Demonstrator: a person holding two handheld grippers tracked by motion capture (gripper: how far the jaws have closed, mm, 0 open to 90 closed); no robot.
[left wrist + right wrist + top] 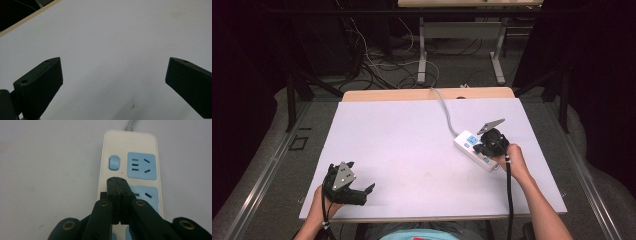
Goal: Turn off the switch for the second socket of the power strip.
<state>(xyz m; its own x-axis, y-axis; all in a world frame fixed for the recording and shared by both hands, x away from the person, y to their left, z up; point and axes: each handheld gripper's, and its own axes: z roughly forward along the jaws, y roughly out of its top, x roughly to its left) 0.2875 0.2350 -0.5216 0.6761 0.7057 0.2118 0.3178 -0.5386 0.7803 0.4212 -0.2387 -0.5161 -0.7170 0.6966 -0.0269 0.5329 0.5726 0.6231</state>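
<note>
Right gripper view: white power strip lies flat on the counter, its grey cord going away at the far end.
Place of the strip: in the high view it sits on the right half of the counter, slanted, well apart from the left hand.
Switch: small blue rocker beside the first blue socket, just ahead of the tool tips.
Right tool: jaws fully closed together, nothing between them, tips hanging over the strip body near the second socket.
Step in hand, I think: pressing the switch with the closed tips.
How to do it well: move the tips a little forward onto the rocker, push straight down, gently, so the strip does not slide or tip.
Left tool: jaws wide open, holding nothing, resting over bare counter; it could steady the strip if needed.
</note>
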